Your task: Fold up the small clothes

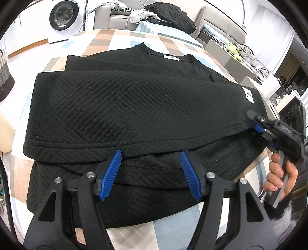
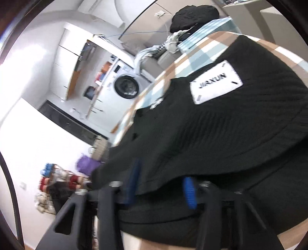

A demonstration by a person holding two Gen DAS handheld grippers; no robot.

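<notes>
A black ribbed garment [image 1: 134, 107] lies folded over itself on the checked tablecloth [image 1: 107, 38]. It has a white label [image 1: 249, 95], which reads JIAXUN in the right wrist view [image 2: 215, 82]. My left gripper [image 1: 151, 171] is open just above the garment's near hem, with nothing between its blue pads [image 1: 110, 173]. My right gripper [image 1: 257, 125] is at the garment's right edge, its jaws around the top fold. In the right wrist view the right gripper [image 2: 161, 184] has its jaws apart with the black fabric [image 2: 211, 144] draped between them.
A washing machine [image 1: 64, 17] stands at the back left. A sofa with a black cushion [image 1: 171, 15] and loose clothes is behind the table. A basket [image 1: 4, 77] is at the far left. Shelving with coloured items [image 2: 57, 182] shows in the right wrist view.
</notes>
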